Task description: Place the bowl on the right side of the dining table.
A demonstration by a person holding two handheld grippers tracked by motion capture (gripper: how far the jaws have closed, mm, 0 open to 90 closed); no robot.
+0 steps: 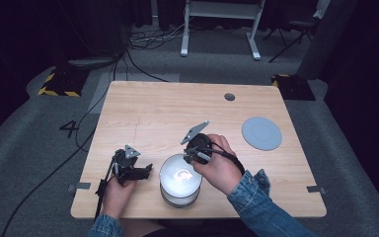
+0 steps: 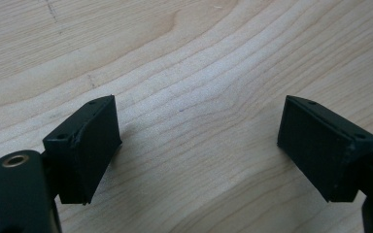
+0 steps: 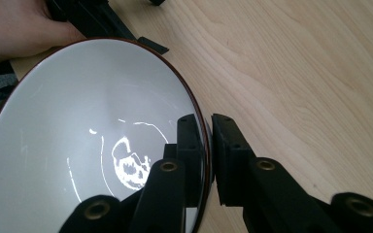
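Note:
A white bowl (image 1: pixel 180 177) with a dark rim stands near the table's front edge; its ribbed side suggests it tops a stack. In the right gripper view the bowl (image 3: pixel 77 136) is glossy inside. My right gripper (image 1: pixel 193 156) is shut on its right rim, and that same view shows the gripper (image 3: pixel 209 122) with one jaw inside the bowl and one outside. My left gripper (image 1: pixel 146 171) rests just left of the bowl, apart from it. Seen from its own camera, the left gripper (image 2: pixel 199 104) is open over bare wood with nothing between its jaws.
A flat grey disc (image 1: pixel 261 133) lies on the light wooden table (image 1: pixel 168 108) at the right. A round cable hole (image 1: pixel 229 97) sits near the far edge. A hand (image 3: pixel 19 29) holding the left gripper shows beyond the bowl.

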